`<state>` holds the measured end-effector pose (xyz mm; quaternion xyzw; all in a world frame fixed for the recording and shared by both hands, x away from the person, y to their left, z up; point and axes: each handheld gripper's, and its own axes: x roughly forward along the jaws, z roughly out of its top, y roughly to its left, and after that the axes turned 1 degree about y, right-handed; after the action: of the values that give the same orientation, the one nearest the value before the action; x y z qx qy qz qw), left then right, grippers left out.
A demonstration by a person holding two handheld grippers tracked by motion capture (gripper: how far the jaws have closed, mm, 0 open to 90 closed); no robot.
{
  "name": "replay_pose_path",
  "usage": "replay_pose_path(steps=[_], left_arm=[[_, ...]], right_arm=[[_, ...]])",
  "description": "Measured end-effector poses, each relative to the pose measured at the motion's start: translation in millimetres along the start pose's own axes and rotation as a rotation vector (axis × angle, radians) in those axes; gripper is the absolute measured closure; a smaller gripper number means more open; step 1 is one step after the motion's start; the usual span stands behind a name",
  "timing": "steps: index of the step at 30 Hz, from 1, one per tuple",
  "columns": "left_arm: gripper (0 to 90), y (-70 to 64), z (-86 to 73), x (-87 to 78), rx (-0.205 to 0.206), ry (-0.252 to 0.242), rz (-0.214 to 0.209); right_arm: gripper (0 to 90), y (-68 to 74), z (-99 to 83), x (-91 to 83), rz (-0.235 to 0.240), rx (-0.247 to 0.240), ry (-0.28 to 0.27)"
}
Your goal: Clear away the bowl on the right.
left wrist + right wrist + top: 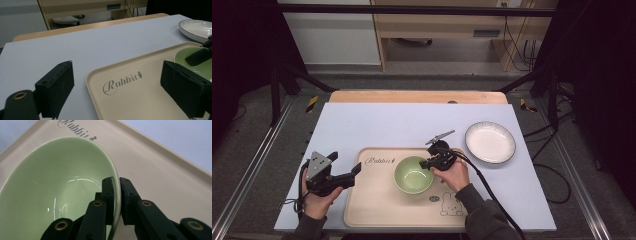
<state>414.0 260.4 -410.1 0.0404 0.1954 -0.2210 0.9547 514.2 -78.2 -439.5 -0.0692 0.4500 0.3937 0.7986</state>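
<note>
While the right gripper (116, 195) pinches the green bowl's (413, 174) rim on the "Rabbit" tray (130, 100), the left gripper (117, 87) gapes wide beside it.

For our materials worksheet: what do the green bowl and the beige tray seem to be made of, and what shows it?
The round pale-green bowl looks like glazed ceramic: its glossy inside shows bright reflections. The beige rectangular tray looks like matte plastic or melamine: dull, even surface, moulded rim, printed lettering. Neither is certain.

Even overhead light, dim surround toward 9 and 3 o'clock; thin glare streaks inside glossy pale green ceramic bowl (57, 192); near black jaws blurred.
</note>
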Motion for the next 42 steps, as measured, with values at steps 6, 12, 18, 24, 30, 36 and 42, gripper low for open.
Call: replay_pose_path(steps=[6, 12, 18, 24, 30, 36, 42], left_arm=[[11.4, 0.1, -0.1, 0.0, -0.001, 0.000, 0.000], [11.4, 1.1, -0.3, -0.2, -0.003, -0.001, 0.002], [11.4, 2.7, 0.1, -1.3, -0.008, -0.005, 0.006], [11.3, 3.2, 0.8, -2.4, -0.011, -0.012, 0.007], [11.1, 4.9, 0.9, -3.1, -0.017, -0.017, 0.010], [10.7, 5.9, 0.8, -3.4, -0.020, -0.018, 0.013], [10.4, 8.0, 0.1, -3.6, -0.025, -0.019, 0.014]], right_arm=[[82.4, 0.1, -0.7, 2.4, -0.014, -0.005, 0.003], [76.1, -2.0, -1.9, -1.9, -0.015, -0.035, -0.055], [58.5, 0.9, -1.5, -22.2, -0.058, -0.077, -0.158], [34.1, 4.5, -2.3, -45.5, -0.094, -0.108, -0.292], [21.1, 4.6, -8.7, -64.9, -0.141, -0.119, -0.414], [15.0, 0.8, -22.5, -81.9, -0.172, -0.110, -0.477], [13.8, -2.3, -33.5, -95.5, -0.196, -0.098, -0.532]])
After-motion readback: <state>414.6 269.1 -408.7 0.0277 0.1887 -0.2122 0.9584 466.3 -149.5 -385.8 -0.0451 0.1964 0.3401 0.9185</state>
